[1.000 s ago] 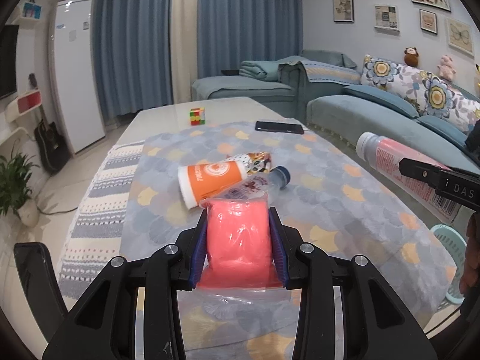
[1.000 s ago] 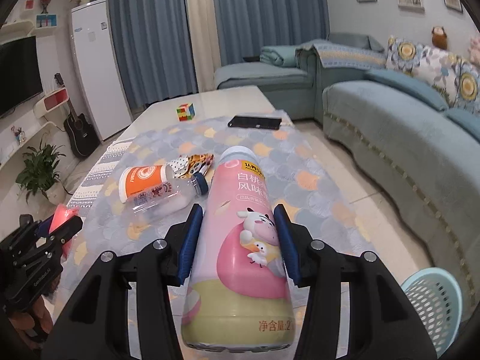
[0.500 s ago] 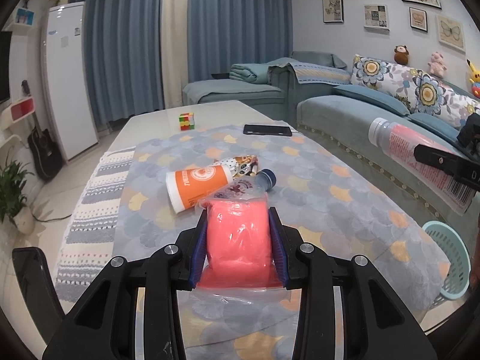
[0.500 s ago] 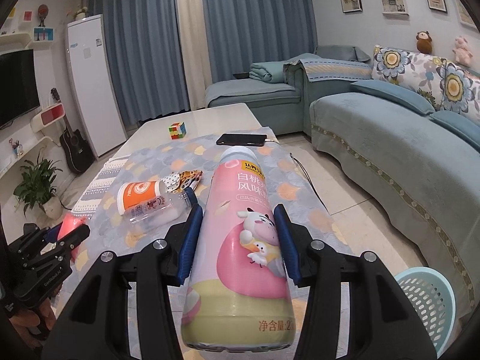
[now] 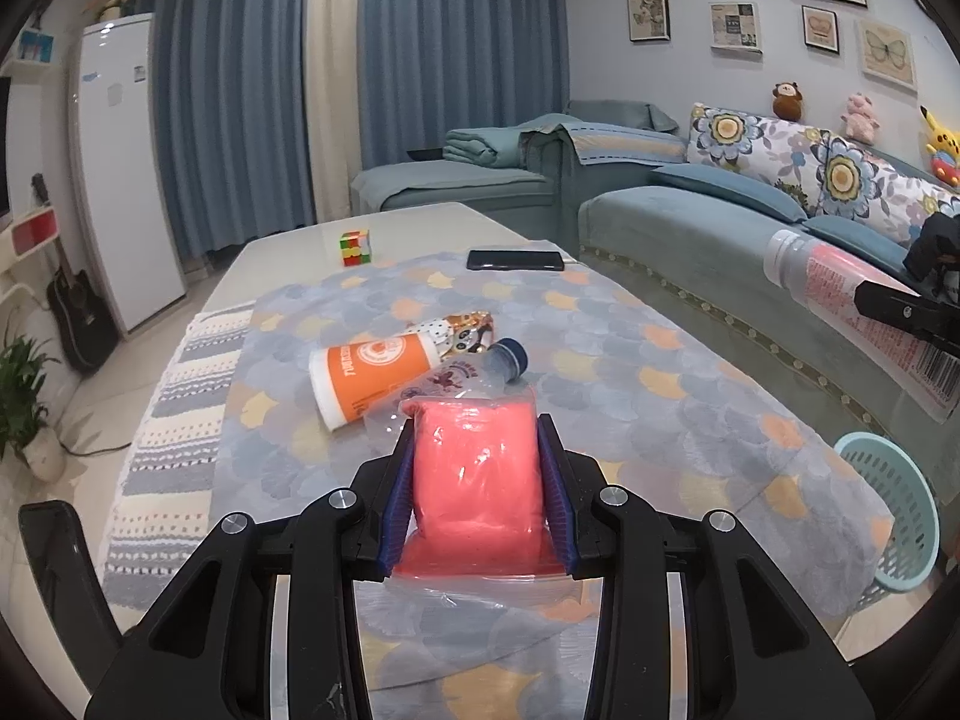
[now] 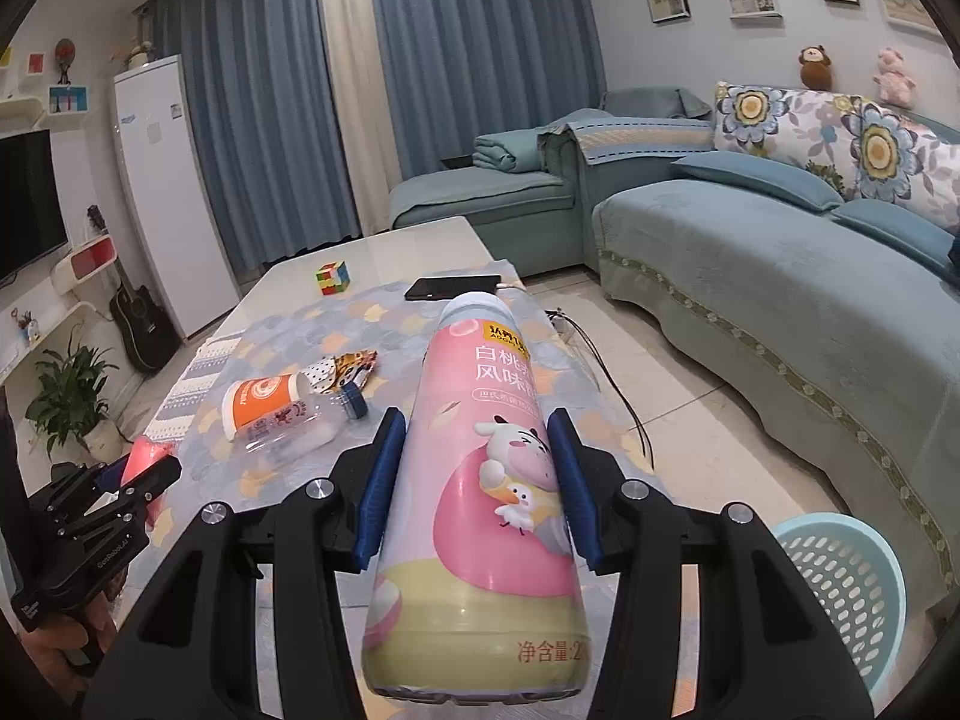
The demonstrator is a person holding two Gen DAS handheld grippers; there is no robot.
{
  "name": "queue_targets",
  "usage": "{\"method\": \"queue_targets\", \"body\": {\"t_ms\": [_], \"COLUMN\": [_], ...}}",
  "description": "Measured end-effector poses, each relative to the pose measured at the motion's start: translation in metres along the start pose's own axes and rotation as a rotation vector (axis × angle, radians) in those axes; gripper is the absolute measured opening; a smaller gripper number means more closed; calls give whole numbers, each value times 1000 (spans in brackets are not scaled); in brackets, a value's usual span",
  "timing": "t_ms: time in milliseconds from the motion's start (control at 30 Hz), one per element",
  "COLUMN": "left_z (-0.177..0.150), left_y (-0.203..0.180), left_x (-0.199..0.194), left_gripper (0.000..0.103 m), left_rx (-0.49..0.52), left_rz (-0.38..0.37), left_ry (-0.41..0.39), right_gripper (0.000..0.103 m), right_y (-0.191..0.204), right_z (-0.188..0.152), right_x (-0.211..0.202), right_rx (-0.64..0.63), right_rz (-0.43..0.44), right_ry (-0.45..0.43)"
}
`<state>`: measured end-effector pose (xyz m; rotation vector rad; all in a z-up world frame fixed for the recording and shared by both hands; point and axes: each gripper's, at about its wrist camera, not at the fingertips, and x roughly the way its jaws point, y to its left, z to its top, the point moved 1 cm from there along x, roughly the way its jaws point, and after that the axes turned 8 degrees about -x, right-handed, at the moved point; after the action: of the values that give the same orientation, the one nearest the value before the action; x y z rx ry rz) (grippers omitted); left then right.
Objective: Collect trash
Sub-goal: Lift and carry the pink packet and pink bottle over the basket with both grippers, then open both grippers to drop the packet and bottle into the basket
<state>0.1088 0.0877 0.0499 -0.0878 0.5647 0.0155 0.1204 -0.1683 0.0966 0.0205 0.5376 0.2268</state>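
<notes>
Living room, low table (image 5: pixel 414 228) under a scale-pattern cloth (image 5: pixel 630 396). Left gripper (image 5: pixel 477 474) pinching a pink plastic-wrapped pack (image 5: pixel 474 474) between both pads. Right gripper (image 6: pixel 477 480) clamped on a pink drink bottle (image 6: pixel 480 468), cap pointing away past the fingertips. Beyond the left fingers: orange cup (image 5: pixel 378 369), clear bottle (image 5: pixel 474 369), snack wrapper (image 5: pixel 465 327) on the cloth. Teal basket (image 6: pixel 840 594) on the floor, right of the right fingers.
</notes>
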Motion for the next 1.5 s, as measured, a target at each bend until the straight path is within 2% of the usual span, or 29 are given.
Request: {"method": "queue_targets", "body": {"t_ms": [367, 600, 700, 933, 1100, 1267, 1500], "left_z": [-3, -8, -9, -18, -28, -28, -31], "left_y": [-23, -46, -61, -120, -183, -246, -318], "left_x": [-4, -12, -16, -30, -32, -16, 9], "left_gripper": [36, 36, 36, 36, 36, 36, 36], "left_rx": [42, 73, 85, 152, 199, 142, 141], "left_rz": [-38, -95, -154, -366, -519, -684, -786], "left_ry": [-2, 6, 21, 38, 66, 156, 254], "right_gripper": [45, 45, 45, 45, 45, 45, 45], "right_y": [-26, -66, -97, -162, -205, -233, -261], "right_z": [-9, -27, -39, -66, -84, -101, -118], "right_x": [-30, -58, -75, -116, -135, -139, -135], "right_rx": [59, 153, 223, 359, 437, 487, 567], "right_rz": [-36, -80, -111, -189, -243, -277, -277], "right_ry": [-32, -39, -45, -69, -84, -69, -24]}}
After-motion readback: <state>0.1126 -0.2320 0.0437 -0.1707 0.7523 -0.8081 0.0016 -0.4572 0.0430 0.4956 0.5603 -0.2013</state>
